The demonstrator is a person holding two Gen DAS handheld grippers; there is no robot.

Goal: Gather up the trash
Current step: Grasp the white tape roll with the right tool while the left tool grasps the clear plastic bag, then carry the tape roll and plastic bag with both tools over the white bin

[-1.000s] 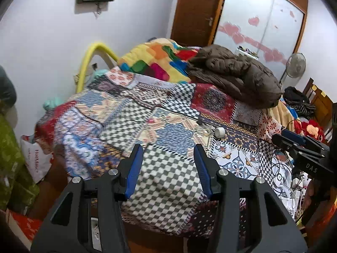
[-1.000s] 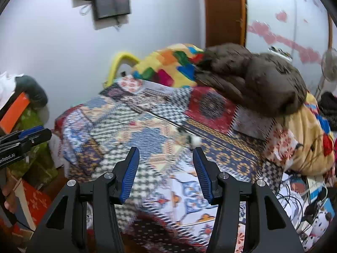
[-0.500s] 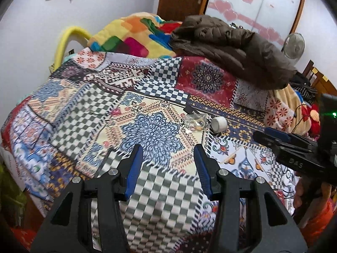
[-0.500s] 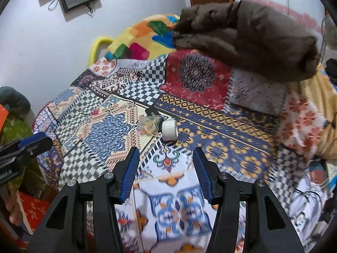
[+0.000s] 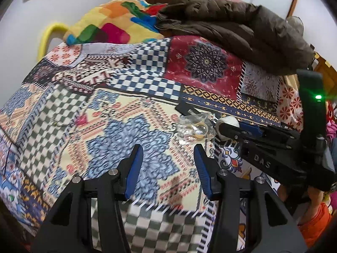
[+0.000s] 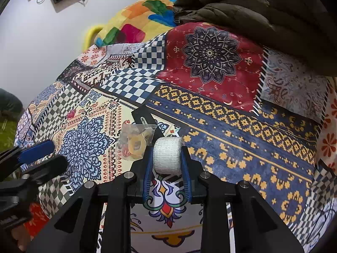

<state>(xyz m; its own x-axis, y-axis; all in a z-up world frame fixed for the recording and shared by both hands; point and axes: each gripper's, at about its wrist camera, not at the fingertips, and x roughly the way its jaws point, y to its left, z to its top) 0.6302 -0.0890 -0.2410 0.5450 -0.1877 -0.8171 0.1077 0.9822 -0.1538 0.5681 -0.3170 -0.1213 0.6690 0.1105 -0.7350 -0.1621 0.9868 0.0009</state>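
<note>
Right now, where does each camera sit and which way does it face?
Left wrist: rides the left claw, angled down at the patchwork bedspread; open, empty; right claw and an orange sleeve at right.
Right wrist: rides the right claw, angled down the bed; jaws just closed onto the white gauze roll; left claw at left.
Shared: clear plastic bag, brown jacket.

The roll (image 6: 167, 156) looks like white woven gauze, rough and matt. The bag (image 6: 137, 139) is clear, glossy, crinkled plastic. The bedspread (image 6: 231, 113) is matt printed cloth. The jacket (image 5: 231, 27) is quilted brown fabric. The fingers (image 6: 147, 168) carry ribbed blue pads on matt black plastic.
</note>
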